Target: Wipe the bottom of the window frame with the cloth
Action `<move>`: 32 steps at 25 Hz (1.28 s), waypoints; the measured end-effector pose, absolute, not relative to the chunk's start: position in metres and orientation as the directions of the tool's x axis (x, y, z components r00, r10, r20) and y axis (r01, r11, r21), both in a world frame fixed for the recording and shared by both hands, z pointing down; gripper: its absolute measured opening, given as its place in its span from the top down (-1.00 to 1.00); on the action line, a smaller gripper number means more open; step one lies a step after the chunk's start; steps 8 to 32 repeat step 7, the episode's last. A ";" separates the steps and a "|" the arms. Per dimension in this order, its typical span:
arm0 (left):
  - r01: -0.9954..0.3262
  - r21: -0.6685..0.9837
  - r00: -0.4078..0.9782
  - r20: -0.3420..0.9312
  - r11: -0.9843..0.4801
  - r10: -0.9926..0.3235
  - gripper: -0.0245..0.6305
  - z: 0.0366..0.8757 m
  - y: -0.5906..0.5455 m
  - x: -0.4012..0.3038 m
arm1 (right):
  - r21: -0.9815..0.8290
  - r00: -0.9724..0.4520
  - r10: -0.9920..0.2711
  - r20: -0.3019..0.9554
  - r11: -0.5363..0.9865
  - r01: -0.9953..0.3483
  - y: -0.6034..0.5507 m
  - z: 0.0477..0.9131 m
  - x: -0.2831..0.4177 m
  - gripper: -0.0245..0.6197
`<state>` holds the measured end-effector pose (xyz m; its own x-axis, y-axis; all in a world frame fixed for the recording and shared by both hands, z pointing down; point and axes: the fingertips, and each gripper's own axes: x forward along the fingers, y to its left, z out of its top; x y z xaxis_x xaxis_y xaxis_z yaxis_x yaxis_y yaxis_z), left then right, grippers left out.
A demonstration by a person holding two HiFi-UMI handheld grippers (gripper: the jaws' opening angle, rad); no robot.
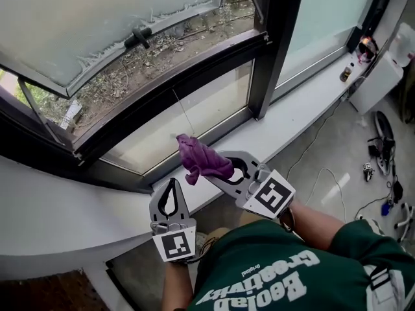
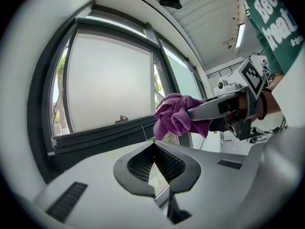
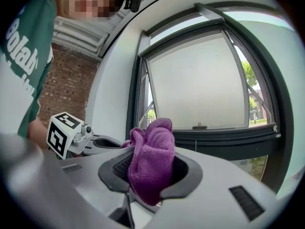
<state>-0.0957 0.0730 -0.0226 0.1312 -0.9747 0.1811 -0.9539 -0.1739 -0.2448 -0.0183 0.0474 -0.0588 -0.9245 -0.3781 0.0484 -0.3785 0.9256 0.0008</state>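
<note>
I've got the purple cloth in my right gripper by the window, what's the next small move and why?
Probably ease the right gripper forward and down until the purple cloth presses on the window frame's bottom rail. The cloth is clamped in its jaws but appears to hang in the air, short of the rail.

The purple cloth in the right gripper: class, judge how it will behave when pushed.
Probably floppy: the purple cloth bunches and folds between the right gripper's jaws. Likely light, since a small pinch holds it up. Its fuzzy weave should drag, not slip.
</note>
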 end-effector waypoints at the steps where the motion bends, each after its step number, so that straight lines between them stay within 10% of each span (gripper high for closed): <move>1: -0.954 -0.244 0.132 0.181 -0.174 -0.975 0.91 -0.023 0.072 -0.095 | 0.007 -0.923 -0.383 0.046 0.924 -0.383 0.047 -0.060 -0.017 0.53; 32: -0.945 -0.251 0.169 0.172 -0.209 -0.971 0.91 -0.020 0.068 -0.081 | 0.050 -0.917 -0.396 0.037 0.918 -0.394 0.050 -0.063 -0.009 0.53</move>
